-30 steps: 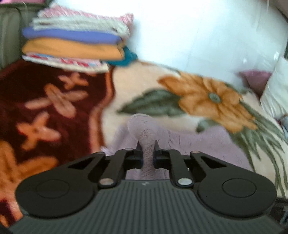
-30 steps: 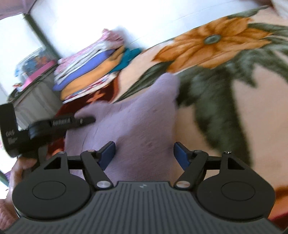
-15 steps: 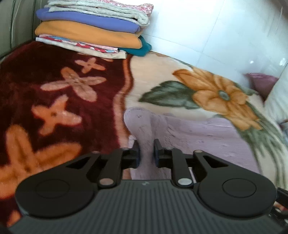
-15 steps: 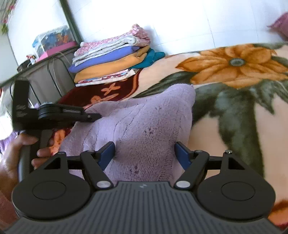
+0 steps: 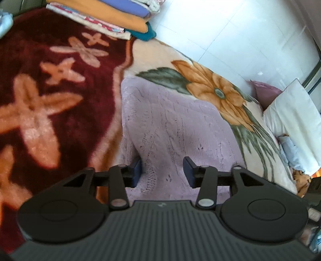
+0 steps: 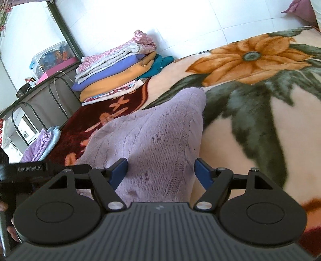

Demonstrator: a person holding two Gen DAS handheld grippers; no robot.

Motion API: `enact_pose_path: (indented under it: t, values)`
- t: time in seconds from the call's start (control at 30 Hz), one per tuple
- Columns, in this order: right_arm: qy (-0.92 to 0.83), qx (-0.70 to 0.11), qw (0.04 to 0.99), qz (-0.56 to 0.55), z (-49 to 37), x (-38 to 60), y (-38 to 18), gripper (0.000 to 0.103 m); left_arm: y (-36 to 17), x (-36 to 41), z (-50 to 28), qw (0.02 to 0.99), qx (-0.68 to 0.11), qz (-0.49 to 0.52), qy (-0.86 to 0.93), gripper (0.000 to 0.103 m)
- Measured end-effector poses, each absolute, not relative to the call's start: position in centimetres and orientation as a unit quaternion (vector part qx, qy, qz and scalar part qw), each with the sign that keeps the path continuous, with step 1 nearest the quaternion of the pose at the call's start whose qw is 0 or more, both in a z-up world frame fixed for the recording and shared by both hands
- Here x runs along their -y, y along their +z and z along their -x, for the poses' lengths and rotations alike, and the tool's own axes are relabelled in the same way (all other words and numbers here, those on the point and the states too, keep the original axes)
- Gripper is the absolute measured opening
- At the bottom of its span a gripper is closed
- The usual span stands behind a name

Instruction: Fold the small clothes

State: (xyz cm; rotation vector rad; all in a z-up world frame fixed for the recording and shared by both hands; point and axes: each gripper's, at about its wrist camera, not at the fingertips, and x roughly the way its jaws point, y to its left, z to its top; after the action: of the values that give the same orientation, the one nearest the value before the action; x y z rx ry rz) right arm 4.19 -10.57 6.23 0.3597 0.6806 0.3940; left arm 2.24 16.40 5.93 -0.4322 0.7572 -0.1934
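Note:
A lilac knitted garment [image 5: 170, 124] lies on the flowered blanket [image 5: 50, 100]. My left gripper [image 5: 162, 170] hovers over its near part with jaws opening; the knit lies under and between the fingers, and the pads do not press on it. The right wrist view shows the same garment [image 6: 156, 136] as a folded wedge whose far corner points at the orange flower. My right gripper [image 6: 160, 170] stands open above its near end, holding nothing. At the left edge of that view, the left gripper [image 6: 50, 168] sits in a person's hand, beside the garment.
A stack of folded clothes [image 6: 120, 70] sits at the blanket's far corner against the white wall, also the stack [image 5: 112, 16] at the top of the left view. A white pillow [image 5: 291, 120] lies right. A lilac and blue cloth heap [image 6: 42, 144] lies left.
The left gripper's jaws have come apart and let go of the lilac fold it was pinching, which now lies flat. That hand also swung sideways and rolled. The right gripper stayed open.

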Motion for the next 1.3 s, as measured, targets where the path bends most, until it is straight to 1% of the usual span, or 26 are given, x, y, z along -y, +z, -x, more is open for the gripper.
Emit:
enact_pose_path:
  t: [0.03,0.23,0.3,0.43,0.53,0.6,0.67,0.73,0.87,1.0,1.03,1.13,1.3]
  values:
    - [0.19,-0.331,0.908,-0.176,-4.1,10.7,6.3,0.079,5.9,-16.1,-2.3,0.906,-0.369,0.191,-0.075,0.018]
    - [0.191,-0.318,0.913,-0.171,-3.5,11.2,7.2,0.079,7.6,-16.4,-1.9,0.92,-0.374,0.098,-0.058,0.017]
    - [0.19,-0.324,0.911,-0.17,-3.7,11.3,6.9,0.079,6.8,-16.8,-1.9,0.912,-0.392,0.102,-0.06,0.018]
    - [0.191,-0.359,0.9,-0.154,-4.4,10.7,5.2,0.079,6.1,-16.7,-1.5,0.912,-0.394,0.096,-0.062,0.022]
    - [0.186,-0.387,0.893,-0.133,-4.8,10.6,4.0,0.079,6.5,-16.8,-1.1,0.914,-0.384,0.107,-0.079,0.028]
    - [0.19,-0.385,0.892,-0.138,-4.6,11.1,3.9,0.079,7.0,-17.0,-0.8,0.914,-0.378,0.117,-0.091,0.039]
    - [0.194,-0.383,0.891,-0.146,-4.5,11.5,4.3,0.079,7.5,-17.4,-0.7,0.917,-0.365,0.132,-0.093,0.06]
    - [0.204,-0.374,0.89,-0.16,-4.4,11.9,5.1,0.079,7.8,-17.6,-1.0,0.92,-0.353,0.145,-0.088,0.068]
    - [0.207,-0.352,0.896,-0.173,-5.2,12.4,6.7,0.085,7.5,-18.1,-2.6,0.915,-0.361,0.163,-0.078,0.068]
    - [0.194,-0.359,0.889,-0.209,-7.3,13.2,6.8,0.092,5.9,-18.7,-4.8,0.891,-0.397,0.204,-0.079,0.069]
    - [0.193,-0.363,0.885,-0.221,-7.9,13.4,6.5,0.092,5.5,-18.8,-5.2,0.887,-0.403,0.212,-0.077,0.069]
    - [0.197,-0.384,0.867,-0.248,-9.2,13.5,5.4,0.094,4.5,-19.0,-5.9,0.879,-0.411,0.232,-0.076,0.075]
    - [0.22,-0.407,0.847,-0.263,-10.4,12.9,3.9,0.095,4.0,-18.7,-6.4,0.877,-0.411,0.235,-0.079,0.075]
